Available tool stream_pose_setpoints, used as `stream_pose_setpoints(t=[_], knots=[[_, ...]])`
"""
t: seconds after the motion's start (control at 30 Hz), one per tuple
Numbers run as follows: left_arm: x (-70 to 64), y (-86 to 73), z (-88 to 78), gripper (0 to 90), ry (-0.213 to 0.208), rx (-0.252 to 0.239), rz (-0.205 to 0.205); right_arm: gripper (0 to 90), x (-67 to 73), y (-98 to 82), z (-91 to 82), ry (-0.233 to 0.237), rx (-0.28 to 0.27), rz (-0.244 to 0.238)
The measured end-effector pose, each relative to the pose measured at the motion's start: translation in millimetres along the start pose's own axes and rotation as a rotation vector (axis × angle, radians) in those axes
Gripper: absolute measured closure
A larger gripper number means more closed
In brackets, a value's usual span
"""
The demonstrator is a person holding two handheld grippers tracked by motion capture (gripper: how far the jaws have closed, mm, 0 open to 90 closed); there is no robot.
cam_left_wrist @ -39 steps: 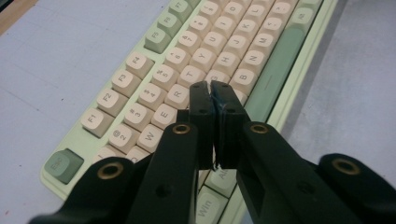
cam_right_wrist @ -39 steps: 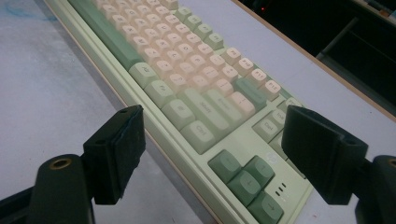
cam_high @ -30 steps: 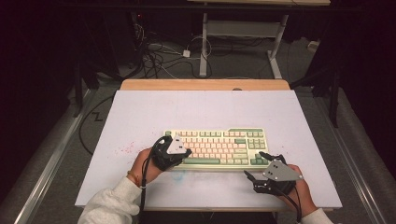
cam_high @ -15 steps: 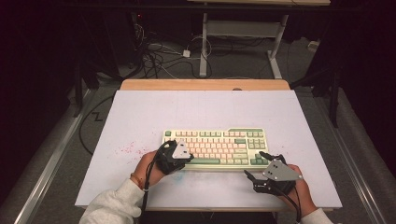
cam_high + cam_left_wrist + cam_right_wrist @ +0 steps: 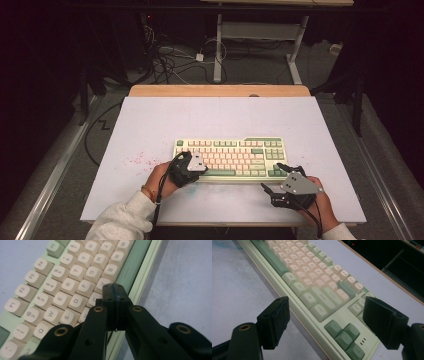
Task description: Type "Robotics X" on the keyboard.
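The left gripper (image 5: 192, 165) has crept a little to the right along the front of the keyboard (image 5: 235, 157) since a second ago, while the right gripper (image 5: 280, 180) has kept its place off the keyboard's near right corner. That suggests the left hand is the working one, lining up its tip to press a key, with the right merely waiting. The keyboard lies square in the middle of the white bench (image 5: 150, 125), nearer the person's edge, apparently where it was. The left gripper view shows what the high view cannot: the left jaws are pressed together with nothing between them, their joined tip over the bottom letter row by the C and V keys (image 5: 102, 283), just behind the green space bar (image 5: 132, 270); whether it touches a key I cannot tell. The right gripper view shows the right jaws spread wide and empty, framing the arrow keys (image 5: 344, 336) and the right-hand modifier keys.
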State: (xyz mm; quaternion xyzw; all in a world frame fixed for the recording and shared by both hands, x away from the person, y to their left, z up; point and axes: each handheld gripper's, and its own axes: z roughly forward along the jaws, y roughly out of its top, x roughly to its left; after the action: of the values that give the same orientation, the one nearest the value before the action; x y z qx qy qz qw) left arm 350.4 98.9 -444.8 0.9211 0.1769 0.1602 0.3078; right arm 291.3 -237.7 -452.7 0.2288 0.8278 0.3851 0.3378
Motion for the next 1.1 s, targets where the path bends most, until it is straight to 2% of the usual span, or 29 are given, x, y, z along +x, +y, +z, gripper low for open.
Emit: stream_pose_setpoints(t=[0.1,0.23,0.47,0.63,0.7,0.83,0.9,1.1], knots=[[1.9,0.6,-5.4,87.0,0.011,-0.023,-0.009,22.6,-1.0,-0.5,0.0,-0.003,0.001,0.004],[2.8,0.3,-9.0,83.7,0.018,-0.038,0.003,21.7,-1.3,0.0,-0.7,-0.005,-0.007,0.008],[4.6,-1.0,-15.1,73.9,0.043,-0.086,0.01,21.4,-3.3,0.0,-2.2,-0.005,-0.022,0.028],[2.9,-2.3,-14.5,49.7,0.103,-0.091,0.029,20.8,-4.6,0.1,-4.0,0.008,-0.042,0.042],[5.3,-4.2,-13.8,41.5,0.11,-0.101,0.016,20.5,-5.3,0.2,-4.3,-0.001,-0.042,0.043],[7.2,-8.8,-15.2,32.8,0.132,-0.13,0.004,20.4,-7.6,-0.3,-5.5,-0.009,-0.045,0.052],[7.1,-10.1,-16.2,21.8,0.158,-0.14,-0.008,19.3,-9.2,-0.4,-6.4,-0.005,-0.054,0.067],[9.3,-15.0,-22.1,19.8,0.165,-0.189,-0.025,16.6,-12.0,1.2,-7.2,0.005,-0.046,0.084]])
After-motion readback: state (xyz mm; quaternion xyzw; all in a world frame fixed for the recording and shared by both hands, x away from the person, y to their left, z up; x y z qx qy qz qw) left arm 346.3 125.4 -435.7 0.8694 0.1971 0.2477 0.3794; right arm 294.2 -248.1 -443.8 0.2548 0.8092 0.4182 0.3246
